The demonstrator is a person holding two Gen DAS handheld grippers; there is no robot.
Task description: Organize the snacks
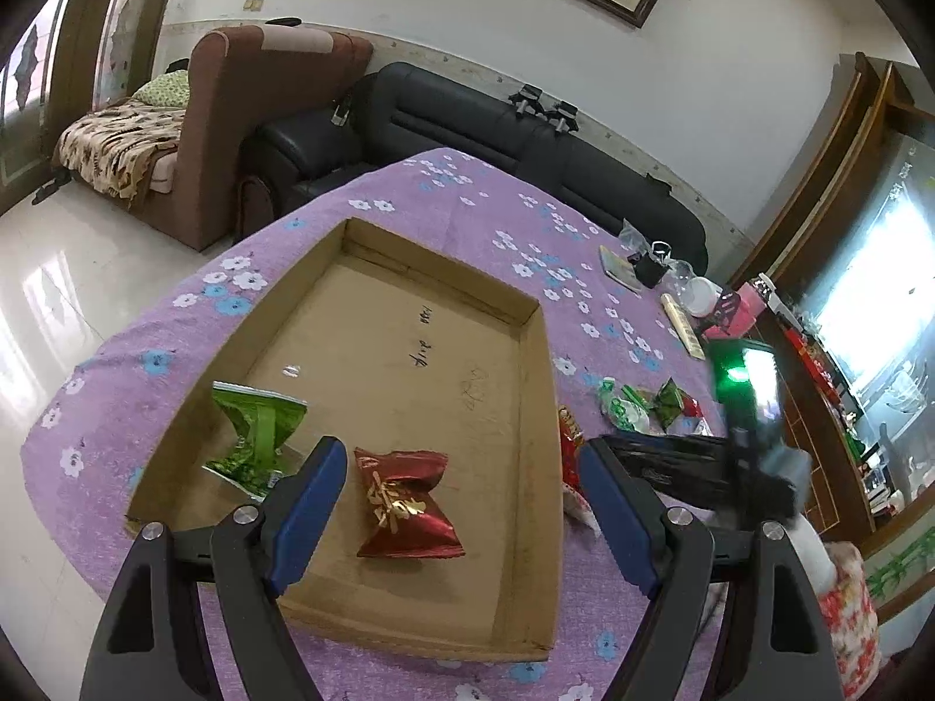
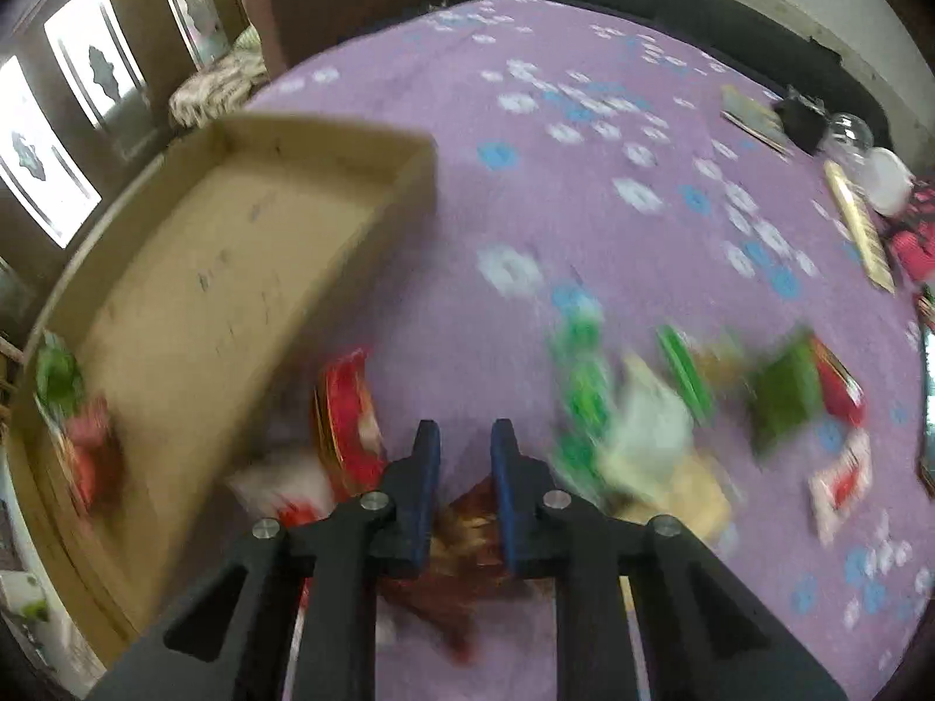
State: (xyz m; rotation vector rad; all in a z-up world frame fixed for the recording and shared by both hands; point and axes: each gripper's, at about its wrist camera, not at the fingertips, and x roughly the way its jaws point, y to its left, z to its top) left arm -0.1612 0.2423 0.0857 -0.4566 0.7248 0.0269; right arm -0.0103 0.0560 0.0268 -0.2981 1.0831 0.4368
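A shallow cardboard box [image 1: 529, 409] lies on the purple flowered tablecloth [image 1: 456, 198]. Inside it lie a red snack packet [image 1: 403, 502] and a green snack packet [image 1: 257, 438]. My left gripper [image 1: 461, 502] is open and empty, hovering over the box's near end above the red packet. The right wrist view is blurred. There my right gripper [image 2: 464, 455] is nearly closed, its fingers clamped on a dark red snack packet [image 2: 461, 543] just right of the box [image 2: 193, 269]. More red and green packets [image 2: 631, 409] lie scattered on the cloth to its right.
A red packet [image 1: 570, 450] lies just outside the box's right wall, with green and white ones [image 1: 643, 403] beyond. Bottles, a book and clutter [image 1: 672, 280] sit at the table's far right. A black sofa [image 1: 467, 117] stands behind the table.
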